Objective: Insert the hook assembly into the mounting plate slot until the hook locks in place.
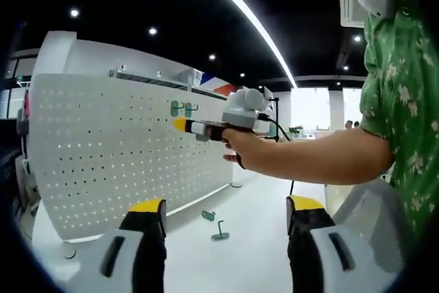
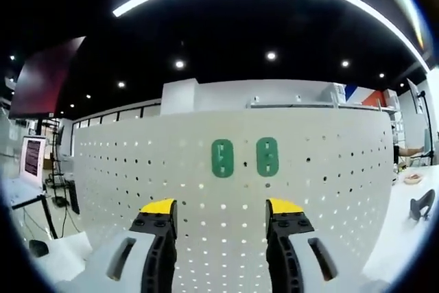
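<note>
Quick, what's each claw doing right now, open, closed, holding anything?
Left claw: open, holding nothing.
Right claw: open, empty, facing two green plastic mounting plates.

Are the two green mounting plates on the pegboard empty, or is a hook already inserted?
Empty. The two green mounting plates sit bare on the pegboard; two hooks lie on the table.

The white perforated metal pegboard (image 2: pixel 226 190) is showing rows of dark holes and wearing two green oblong mounting plates (image 2: pixel 244 157). The person's short sleeve (image 1: pixel 401 80) is showing green with pale flowers. Yellow tips are capping both black-and-grey grippers (image 2: pixel 221 214).
</note>
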A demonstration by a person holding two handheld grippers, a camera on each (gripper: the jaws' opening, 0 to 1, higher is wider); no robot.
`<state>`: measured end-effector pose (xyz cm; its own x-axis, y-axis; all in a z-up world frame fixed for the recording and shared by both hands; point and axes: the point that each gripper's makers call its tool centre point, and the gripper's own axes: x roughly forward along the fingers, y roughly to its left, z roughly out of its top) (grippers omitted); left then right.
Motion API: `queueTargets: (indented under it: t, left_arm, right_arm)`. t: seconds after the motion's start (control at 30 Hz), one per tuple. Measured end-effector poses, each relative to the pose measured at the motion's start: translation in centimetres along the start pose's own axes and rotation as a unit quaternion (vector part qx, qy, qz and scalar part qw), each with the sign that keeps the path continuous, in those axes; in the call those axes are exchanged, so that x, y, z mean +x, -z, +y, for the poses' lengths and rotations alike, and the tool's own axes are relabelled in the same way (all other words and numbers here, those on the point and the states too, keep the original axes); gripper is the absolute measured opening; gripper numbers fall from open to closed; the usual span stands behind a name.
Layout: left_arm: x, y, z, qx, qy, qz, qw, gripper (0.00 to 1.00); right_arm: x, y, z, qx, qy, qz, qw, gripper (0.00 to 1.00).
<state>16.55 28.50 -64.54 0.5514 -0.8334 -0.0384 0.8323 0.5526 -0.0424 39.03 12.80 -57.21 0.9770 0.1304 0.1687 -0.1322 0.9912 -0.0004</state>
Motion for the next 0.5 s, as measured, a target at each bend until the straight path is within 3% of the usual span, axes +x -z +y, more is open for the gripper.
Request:
queueTargets:
  t: [0.37, 0.5]
  left_arm:
    - [0.2, -0.3, -0.4, 0.005, 0.003, 0.004, 1.0000, 0.74]
    - [0.1, -0.4, -0.8, 0.007, 0.004, 0.006, 0.9999, 0.74]
  right_arm:
    - [-1.9, 1.9, -0.2, 0.009, -0.012, 0.025, 0.9996, 0.74]
    - [-2.7, 2.5, -0.5, 0.010, -0.014, 0.035, 0.9992, 0.76]
